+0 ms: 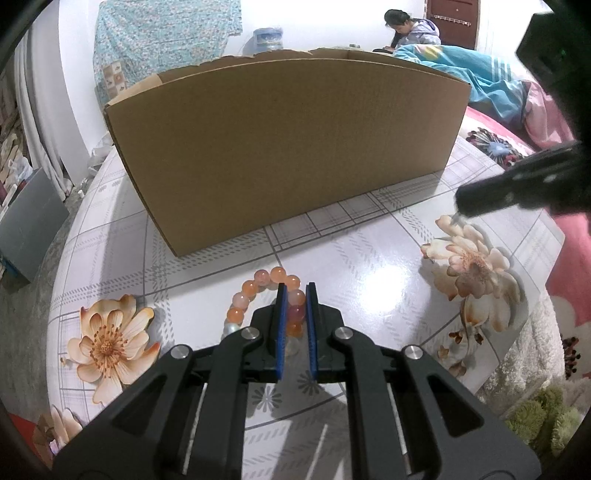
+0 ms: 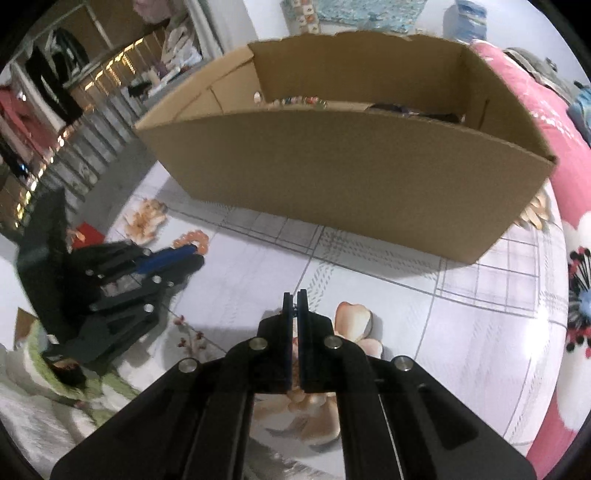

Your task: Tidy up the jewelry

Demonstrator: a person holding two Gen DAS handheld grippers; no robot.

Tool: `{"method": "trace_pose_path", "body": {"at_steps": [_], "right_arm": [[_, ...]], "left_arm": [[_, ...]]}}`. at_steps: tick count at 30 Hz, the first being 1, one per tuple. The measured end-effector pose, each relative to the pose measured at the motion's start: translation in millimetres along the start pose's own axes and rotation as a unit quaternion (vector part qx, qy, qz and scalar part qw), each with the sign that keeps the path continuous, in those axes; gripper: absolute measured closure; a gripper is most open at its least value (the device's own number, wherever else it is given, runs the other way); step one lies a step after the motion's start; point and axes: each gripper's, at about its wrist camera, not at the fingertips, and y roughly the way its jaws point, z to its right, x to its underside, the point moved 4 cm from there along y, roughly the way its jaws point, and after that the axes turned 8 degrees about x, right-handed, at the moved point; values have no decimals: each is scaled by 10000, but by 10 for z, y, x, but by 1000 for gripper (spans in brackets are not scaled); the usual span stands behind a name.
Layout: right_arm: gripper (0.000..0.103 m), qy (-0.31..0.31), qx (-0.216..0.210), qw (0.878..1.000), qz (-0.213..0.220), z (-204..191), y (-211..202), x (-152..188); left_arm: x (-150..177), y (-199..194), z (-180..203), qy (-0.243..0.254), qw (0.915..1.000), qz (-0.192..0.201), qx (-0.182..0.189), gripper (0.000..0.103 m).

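Observation:
An orange and pink bead bracelet (image 1: pixel 258 288) lies on the flowered tablecloth (image 1: pixel 369 266) in front of a cardboard box (image 1: pixel 288 147). My left gripper (image 1: pixel 295 291) is closed on the bracelet's right side, beads pinched between its blue pads. In the right wrist view the bracelet (image 2: pixel 192 238) shows at the left with the left gripper (image 2: pixel 192 254) on it. My right gripper (image 2: pixel 294 295) is shut on something small and thin at its tips, held above the table. The open box (image 2: pixel 351 177) holds beads and dark items at its bottom.
The round table's edge (image 1: pixel 543 295) drops to a pink floral bedspread (image 2: pixel 554 147) on the right. A green fuzzy cloth (image 1: pixel 546 417) lies at the near right. A person (image 1: pixel 410 29) sits far behind the box.

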Motion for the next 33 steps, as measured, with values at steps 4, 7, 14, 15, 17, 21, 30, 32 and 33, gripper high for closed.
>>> {"method": "trace_pose_path", "body": {"at_steps": [4, 7, 14, 15, 17, 21, 30, 32, 33], "right_arm": [[101, 329, -137, 9991, 213, 79, -166, -6], [101, 484, -190, 9980, 364, 54, -219, -23], [101, 675, -319, 9942, 780, 54, -423, -110], [101, 723, -387, 9930, 855, 89, -493, -123], [101, 789, -491, 9909, 973, 110, -568, -165], [101, 825, -606, 9876, 1189, 125, -692, -284], [101, 591, -797, 9816, 1629, 212, -997, -780], [101, 528, -801, 9824, 1602, 248, -979, -898], [101, 505, -798, 9834, 1548, 283, -945, -974]], "left_arm": [[1, -28, -4, -40, 10000, 24, 38, 95], [-12, -117, 1, -70, 9998, 152, 131, 95], [-78, -422, -76, -492, 9955, 499, 632, 95], [-95, -473, -98, -575, 9941, 551, 741, 95], [-147, -599, -139, -790, 9890, 677, 1052, 95], [-287, -864, -199, -1096, 9754, 974, 1648, 95], [-909, -1470, -152, -1036, 9482, 1652, 2509, 95], [-1122, -1502, -136, -935, 9478, 1683, 2542, 95], [-1232, -1480, -130, -901, 9487, 1653, 2539, 95]]}}
